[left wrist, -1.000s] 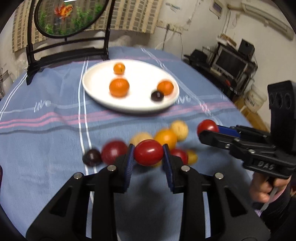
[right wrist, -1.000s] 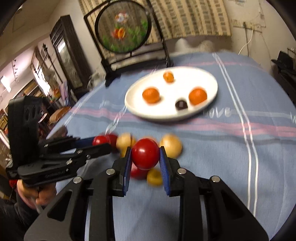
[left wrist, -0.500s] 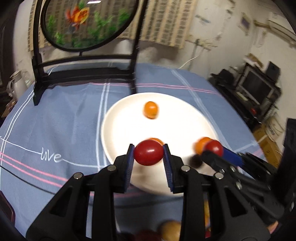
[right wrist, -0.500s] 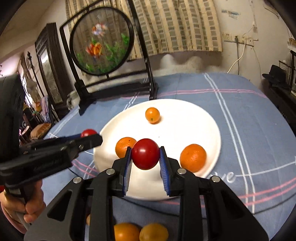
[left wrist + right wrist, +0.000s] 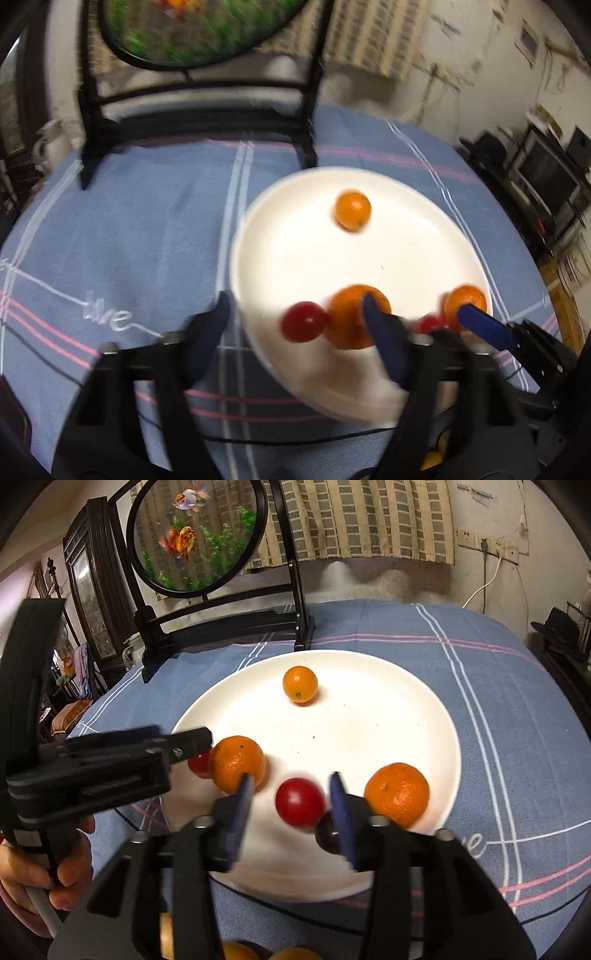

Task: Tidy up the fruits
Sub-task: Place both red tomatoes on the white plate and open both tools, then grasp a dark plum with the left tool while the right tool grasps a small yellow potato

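A white plate point(image 5: 406, 251) point(image 5: 369, 709) on the blue cloth holds three oranges. My left gripper point(image 5: 295, 321) is open over the plate's near left edge; a red tomato point(image 5: 303, 322) lies free between its fingers beside an orange point(image 5: 351, 314). My right gripper point(image 5: 291, 797) is open over the plate's front; a red tomato point(image 5: 300, 802) sits loose between its fingers. A dark fruit point(image 5: 327, 836) lies behind the right finger. The left gripper shows at the left of the right wrist view point(image 5: 192, 742), with its tomato point(image 5: 199, 763) below it.
A round goldfish screen on a black stand point(image 5: 195, 535) stands behind the plate. More oranges lie on the plate point(image 5: 300, 684) point(image 5: 397, 794). Several loose fruits point(image 5: 236, 952) lie on the cloth near my right gripper's base. A small orange point(image 5: 352, 211) sits far on the plate.
Both grippers moved forward over the plate and opened. Each red tomato has left its jaws and now sits on the plate.
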